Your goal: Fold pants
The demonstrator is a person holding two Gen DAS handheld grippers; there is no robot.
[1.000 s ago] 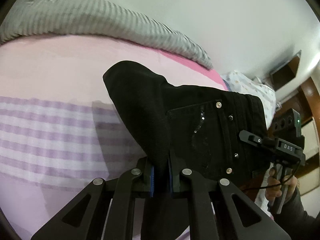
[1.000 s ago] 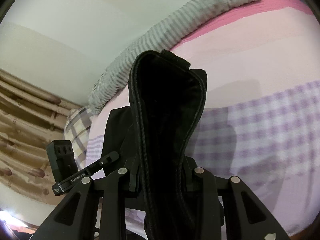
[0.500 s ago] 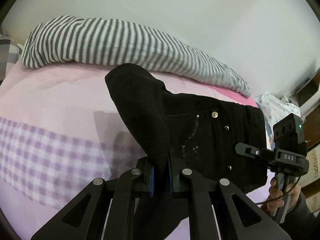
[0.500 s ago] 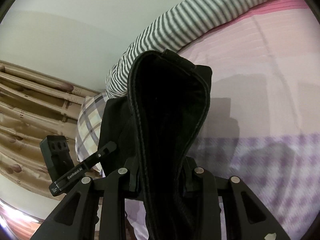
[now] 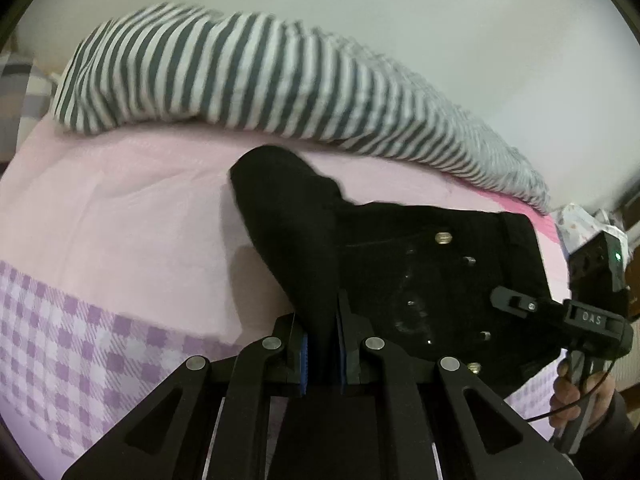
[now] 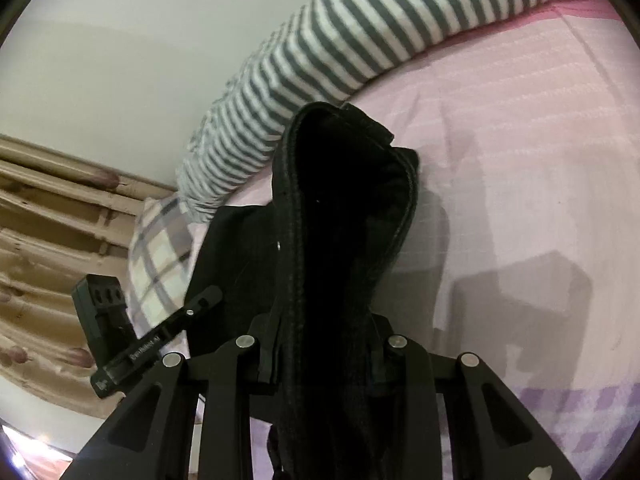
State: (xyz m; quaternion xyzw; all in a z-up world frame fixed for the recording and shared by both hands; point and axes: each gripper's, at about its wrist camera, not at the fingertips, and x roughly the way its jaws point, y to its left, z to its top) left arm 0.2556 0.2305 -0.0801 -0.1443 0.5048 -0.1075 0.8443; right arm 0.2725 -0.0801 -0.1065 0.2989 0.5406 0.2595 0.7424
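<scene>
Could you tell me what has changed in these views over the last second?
Both grippers carried the pants across the bed toward the striped blanket, now looming closer. The left gripper and right gripper stay clamped on the pants.

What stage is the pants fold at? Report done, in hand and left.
Done: the black pants already look doubled over, though the layers are hard to count. In hand: the left claw pinches one edge, the right claw grips a thick bunched edge, both holding the pants above the pink bedsheet. Left: lay them down flat, probably fold again, and release.
</scene>
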